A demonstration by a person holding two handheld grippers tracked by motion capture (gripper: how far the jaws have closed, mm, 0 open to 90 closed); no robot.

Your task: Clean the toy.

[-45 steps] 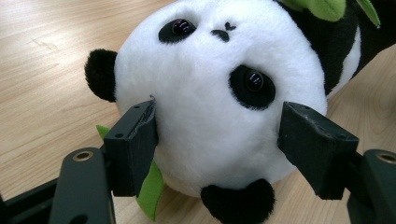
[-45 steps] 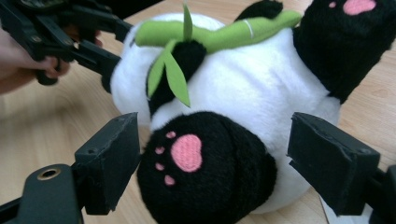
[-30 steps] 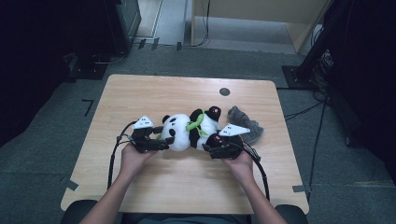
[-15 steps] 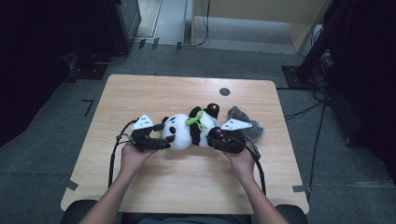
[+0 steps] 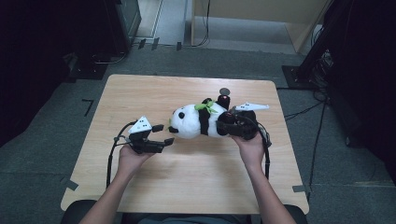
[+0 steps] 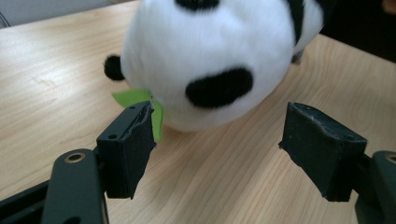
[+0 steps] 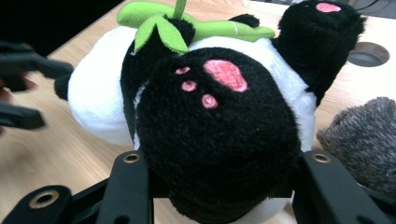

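A dim room, dark gear and cables ringing a pale wooden table (image 5: 154,93), and all the action sits mid-table. The plush panda (image 5: 194,122) lies on its side, head toward the person's left, feet toward the right, green felt leaves (image 5: 205,106) at its neck.

Over to the right gripper (image 5: 228,127): its jaws have just been closing, and the right gripper view shows the panda's black foot (image 7: 217,135), pink paw pads (image 7: 224,74) and all, bulging between the two black jaws. That is a grip on the foot, pads squeezing soft fur. Just beside it on the table sits a grey furry thing (image 7: 362,140), too cropped to name, and a round hole (image 7: 369,53) in the tabletop shows beyond the other foot.

The left gripper (image 5: 167,134) hangs just short of the panda's head, jaws wide, nothing between them. From its own view the white face (image 6: 210,56) looms close ahead, one black eye patch (image 6: 219,87) dead centre, a leaf tip near the left-hand jaw but no contact that I can make out.

My read: the pick-up is under way from the foot end, one hand committed, the other free. The next move calls for care, because a soft toy held by one foot will droop and swing. Either the free gripper closes on the head to share the load, or the lift goes slowly, clear of the grey thing.
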